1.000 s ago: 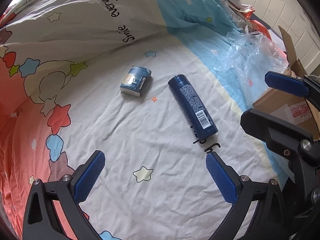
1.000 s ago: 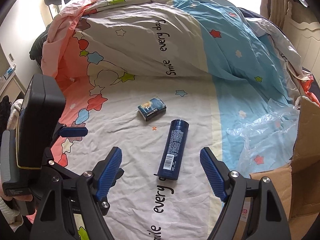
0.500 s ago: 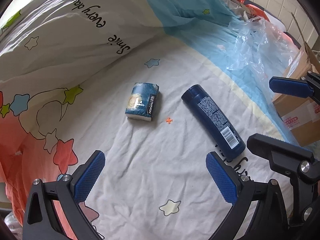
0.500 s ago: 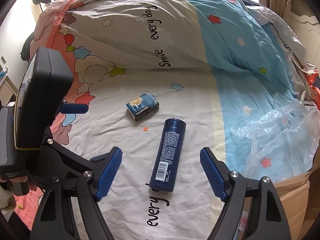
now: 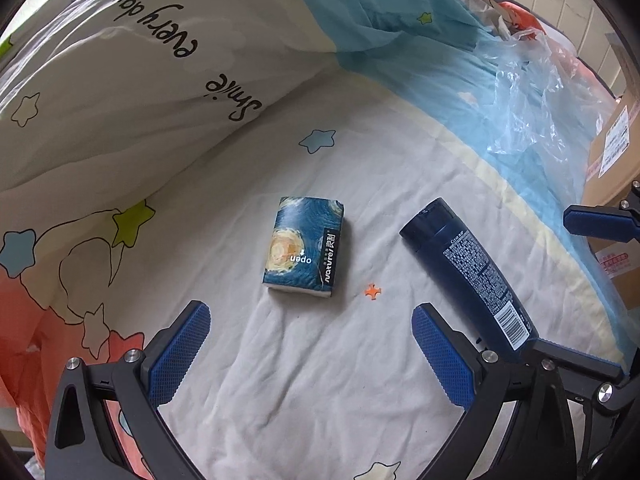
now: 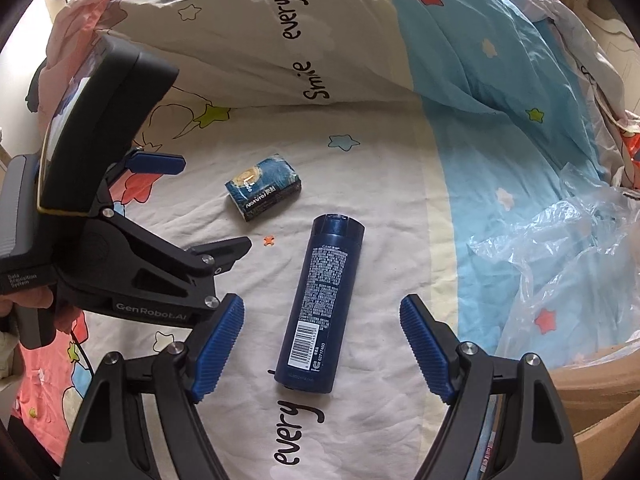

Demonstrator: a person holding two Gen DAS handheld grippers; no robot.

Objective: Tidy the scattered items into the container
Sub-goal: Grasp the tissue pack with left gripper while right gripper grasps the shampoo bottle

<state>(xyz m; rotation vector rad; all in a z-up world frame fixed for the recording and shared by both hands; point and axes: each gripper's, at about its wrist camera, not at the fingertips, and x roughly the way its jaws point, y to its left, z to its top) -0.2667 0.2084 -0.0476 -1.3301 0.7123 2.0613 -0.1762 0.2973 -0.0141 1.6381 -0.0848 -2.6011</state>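
Note:
A blue tissue pack (image 5: 305,246) lies flat on the white bedsheet, just beyond my left gripper (image 5: 310,350), which is open and empty. A dark blue bottle (image 5: 467,273) lies on its side to the pack's right. In the right wrist view the bottle (image 6: 319,304) lies lengthwise between the fingers of my right gripper (image 6: 322,346), which is open and empty around its barcode end. The tissue pack (image 6: 263,191) lies farther off to the left. The cardboard box (image 6: 600,392) stands at the right edge of the bed.
A folded quilt (image 5: 160,60) with "Smile every day" print rises behind the items. A crumpled clear plastic bag (image 6: 568,264) lies on the blue part of the sheet, between the bottle and the box. The left gripper's body (image 6: 104,208) fills the left of the right wrist view.
Both grippers have moved forward and lower toward the items. The tissue pack now sits closer to the left gripper, and the bottle lies between the right gripper's fingers. Nothing has been grasped.

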